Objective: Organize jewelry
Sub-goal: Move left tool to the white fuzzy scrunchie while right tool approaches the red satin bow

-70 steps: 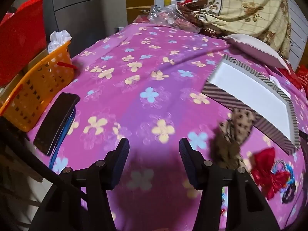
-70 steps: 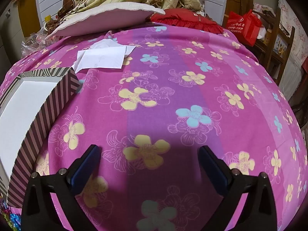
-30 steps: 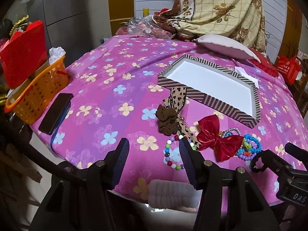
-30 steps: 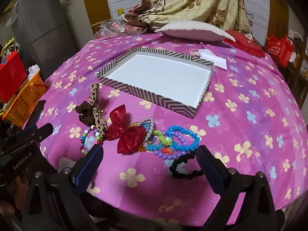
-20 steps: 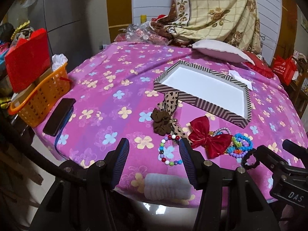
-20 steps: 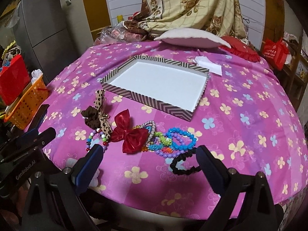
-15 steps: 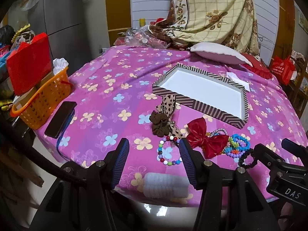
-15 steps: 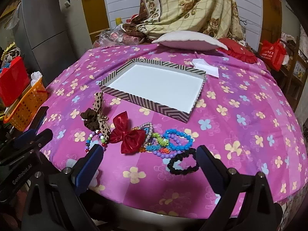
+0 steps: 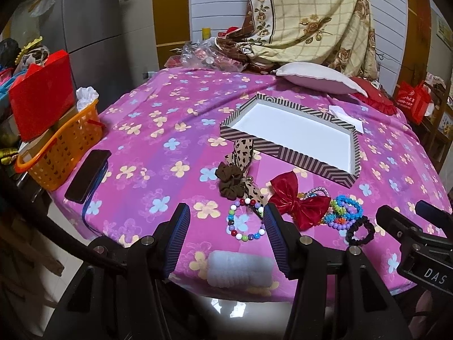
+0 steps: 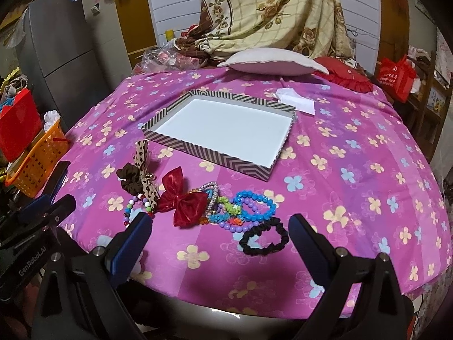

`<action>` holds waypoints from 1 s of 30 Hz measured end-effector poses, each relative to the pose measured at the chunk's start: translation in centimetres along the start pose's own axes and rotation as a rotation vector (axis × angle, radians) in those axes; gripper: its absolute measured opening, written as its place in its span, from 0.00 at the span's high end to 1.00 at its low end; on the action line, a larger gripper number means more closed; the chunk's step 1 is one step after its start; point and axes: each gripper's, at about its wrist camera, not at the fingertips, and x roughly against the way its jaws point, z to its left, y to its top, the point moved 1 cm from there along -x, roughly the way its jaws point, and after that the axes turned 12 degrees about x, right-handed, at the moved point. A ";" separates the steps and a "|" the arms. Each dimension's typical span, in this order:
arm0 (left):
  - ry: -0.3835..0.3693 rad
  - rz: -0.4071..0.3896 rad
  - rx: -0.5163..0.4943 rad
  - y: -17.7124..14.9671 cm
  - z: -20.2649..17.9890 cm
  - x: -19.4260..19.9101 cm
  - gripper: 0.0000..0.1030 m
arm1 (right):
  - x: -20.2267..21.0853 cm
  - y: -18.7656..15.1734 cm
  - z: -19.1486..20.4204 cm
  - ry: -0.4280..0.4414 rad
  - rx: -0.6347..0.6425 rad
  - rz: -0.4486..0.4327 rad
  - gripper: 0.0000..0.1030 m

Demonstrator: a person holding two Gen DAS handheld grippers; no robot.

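Note:
A striped shallow box [image 9: 308,161] [image 10: 220,160] with a white floor lies open on the pink flowered table. In front of it sit a brown scrunchie [image 9: 230,180] [image 10: 130,180], a leopard ribbon [image 9: 243,150], a red bow [image 9: 294,199] [image 10: 184,197], a multicoloured bead bracelet [image 9: 245,223], bright bead bracelets [image 9: 344,211] [image 10: 249,205], a black scrunchie [image 9: 360,230] [image 10: 264,236] and a white scrunchie [image 9: 237,267]. My left gripper [image 9: 226,236] hangs open near the table's front edge. My right gripper [image 10: 219,240] is open too, back from the pile.
An orange basket [image 9: 61,144] and a dark phone [image 9: 88,171] occupy the left edge. A pale cushion [image 9: 314,80] and a red cushion [image 10: 344,75] lie at the back, a folded tissue [image 10: 296,100] beside the box. A grey fridge [image 10: 61,56] stands left.
Both grippers have pulled back and up from the tablecloth, so the whole table, the box and the jewelry pile came into view. Both stayed open.

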 end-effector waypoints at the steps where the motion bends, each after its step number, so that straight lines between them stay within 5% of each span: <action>1: -0.001 0.002 -0.001 0.0 -0.1 0.0 0.42 | 0.0 0.0 -0.1 -0.001 -0.003 0.000 0.04; 30: -0.009 0.045 0.000 -0.9 -0.5 -0.9 0.42 | -1.0 -0.6 -0.1 -0.005 0.003 0.037 0.04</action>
